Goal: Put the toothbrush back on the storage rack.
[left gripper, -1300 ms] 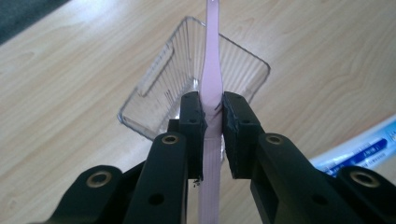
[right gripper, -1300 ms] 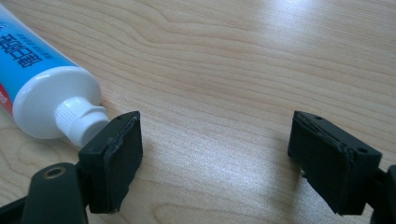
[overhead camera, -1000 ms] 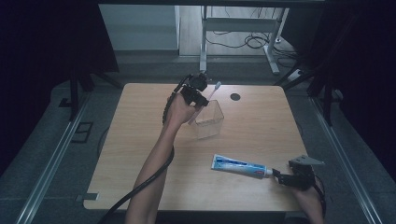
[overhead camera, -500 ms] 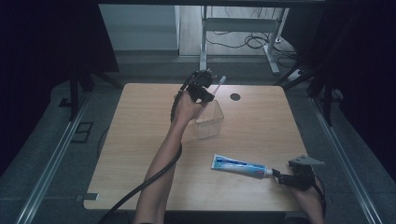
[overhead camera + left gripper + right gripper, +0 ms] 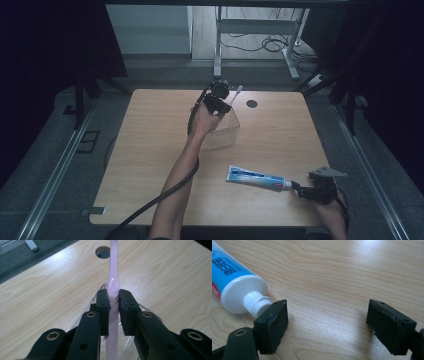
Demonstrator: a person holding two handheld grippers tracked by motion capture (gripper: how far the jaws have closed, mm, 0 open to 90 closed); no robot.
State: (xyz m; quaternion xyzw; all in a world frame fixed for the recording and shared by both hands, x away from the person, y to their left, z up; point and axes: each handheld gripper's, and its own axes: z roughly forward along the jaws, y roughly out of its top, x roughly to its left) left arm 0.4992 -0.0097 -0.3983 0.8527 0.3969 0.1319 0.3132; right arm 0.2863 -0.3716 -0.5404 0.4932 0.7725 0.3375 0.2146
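High view: the left gripper [image 5: 223,98] has sunk and drifted toward the far side of the clear box [image 5: 224,131] over the last second, and now sits just above its far rim, near the middle of the table [image 5: 150,150]. It carries a pink toothbrush [image 5: 237,92], whose tip slants up and away toward the round hole [image 5: 251,104]. Judging by this descent, the brush is about to go into the box. The right gripper [image 5: 296,187] has not moved; it rests by the near right edge, at the cap of the toothpaste [image 5: 257,177]. Bare wood lies on every side of the box, with wide room to the left.

Left gripper view: the jaws are clamped on the toothbrush [image 5: 113,287] handle, pads pressed to both sides. The box rim [image 5: 96,298] shows just beneath them.

Right gripper view: the jaws stand wide apart and hold nothing. The toothpaste [image 5: 239,290] cap touches the left pad's outer face, so the tube lies beside the gap, not in it.
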